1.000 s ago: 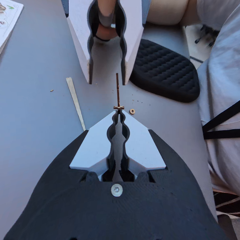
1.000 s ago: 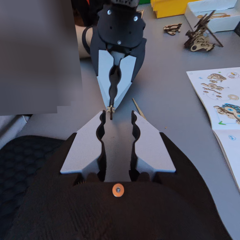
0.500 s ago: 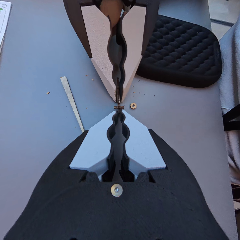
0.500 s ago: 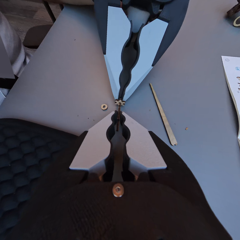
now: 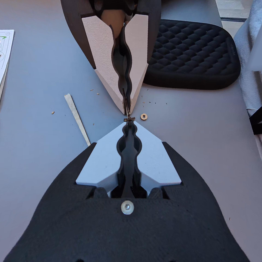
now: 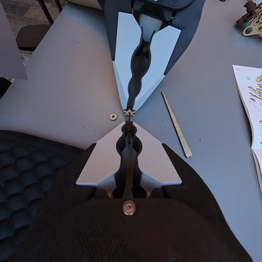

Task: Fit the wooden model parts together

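Observation:
A thin dark wooden rod [image 6: 129, 132] spans tip to tip between my two grippers, just above the grey table [image 5: 198, 141]. A small cross-shaped wooden piece [image 5: 129, 119] sits on the rod in the gap between them; it also shows in the right wrist view [image 6: 129, 112]. My left gripper [image 5: 129, 123] is shut on one end of the rod. My right gripper [image 6: 129, 123] is shut on the other end, facing it. A small round wooden washer [image 5: 143, 117] with a square hole lies on the table beside the tips.
A flat wooden stick [image 5: 77, 119] lies on the table beside the grippers. A black quilted pad [image 5: 191, 56] lies behind the right gripper. An instruction booklet [image 6: 252, 106] and a part-built wooden model [image 6: 252, 21] sit at the far side. Small wood crumbs are scattered about. Both grippers' tips are close together, under 4 cm apart. Between my right fingertips and the flat wooden stick [image 5: 77, 119] there is roughly 6 cm. The right camera catches it too, in the right wrist view [image 6: 177, 126].
One second ago my right gripper was open, short of the rod. It has moved in and shut on the rod's free end. Since half a second ago both hold almost still.

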A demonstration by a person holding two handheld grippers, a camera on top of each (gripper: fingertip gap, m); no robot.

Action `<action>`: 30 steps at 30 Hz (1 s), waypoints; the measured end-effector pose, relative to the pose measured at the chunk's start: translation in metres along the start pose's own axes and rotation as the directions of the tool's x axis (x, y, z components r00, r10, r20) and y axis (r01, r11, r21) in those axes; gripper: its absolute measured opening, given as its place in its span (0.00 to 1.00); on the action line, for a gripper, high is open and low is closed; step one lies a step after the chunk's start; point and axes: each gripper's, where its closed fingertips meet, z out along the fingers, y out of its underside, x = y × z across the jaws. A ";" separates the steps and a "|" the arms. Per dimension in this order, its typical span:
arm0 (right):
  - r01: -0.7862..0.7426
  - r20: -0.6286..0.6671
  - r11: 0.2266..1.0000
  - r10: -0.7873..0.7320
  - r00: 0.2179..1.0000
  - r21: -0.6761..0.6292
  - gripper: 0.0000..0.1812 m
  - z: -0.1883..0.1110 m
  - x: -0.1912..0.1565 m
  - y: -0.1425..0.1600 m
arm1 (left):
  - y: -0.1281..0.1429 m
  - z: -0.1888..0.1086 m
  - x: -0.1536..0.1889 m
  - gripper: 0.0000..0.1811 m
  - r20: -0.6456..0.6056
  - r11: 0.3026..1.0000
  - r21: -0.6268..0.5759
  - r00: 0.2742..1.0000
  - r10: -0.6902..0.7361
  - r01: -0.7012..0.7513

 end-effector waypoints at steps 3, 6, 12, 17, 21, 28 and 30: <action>-0.008 -0.001 1.000 0.008 1.000 0.001 0.00 0.000 0.000 0.000 | -0.001 0.000 0.000 0.00 -0.009 1.000 0.012 1.000 -0.008 0.008; -0.009 -0.004 1.000 0.009 1.000 0.001 0.00 0.000 0.000 0.000 | -0.001 0.000 0.000 0.00 -0.020 0.999 0.023 1.000 -0.022 0.022; -0.008 -0.019 1.000 0.008 1.000 0.000 0.00 0.000 -0.001 -0.001 | -0.002 0.001 0.000 0.00 0.010 1.000 -0.007 1.000 -0.009 0.010; -0.011 -0.014 1.000 0.011 1.000 0.004 0.00 0.001 -0.001 -0.002 | -0.002 0.001 0.000 0.00 0.026 0.999 -0.034 1.000 0.007 -0.007; 0.049 0.002 0.999 -0.049 0.999 0.002 0.00 0.005 -0.002 -0.004 | -0.002 0.003 0.001 0.00 0.007 1.000 -0.024 1.000 0.013 -0.013; 0.130 -0.044 0.989 -0.127 0.991 0.074 0.08 -0.008 0.003 -0.007 | 0.001 0.001 -0.001 0.00 0.016 1.000 -0.016 1.000 0.013 -0.013; 0.099 -0.028 0.987 -0.097 0.995 0.129 0.06 -0.016 0.004 -0.011 | 0.001 0.000 -0.001 0.00 0.006 1.000 -0.002 1.000 0.000 0.000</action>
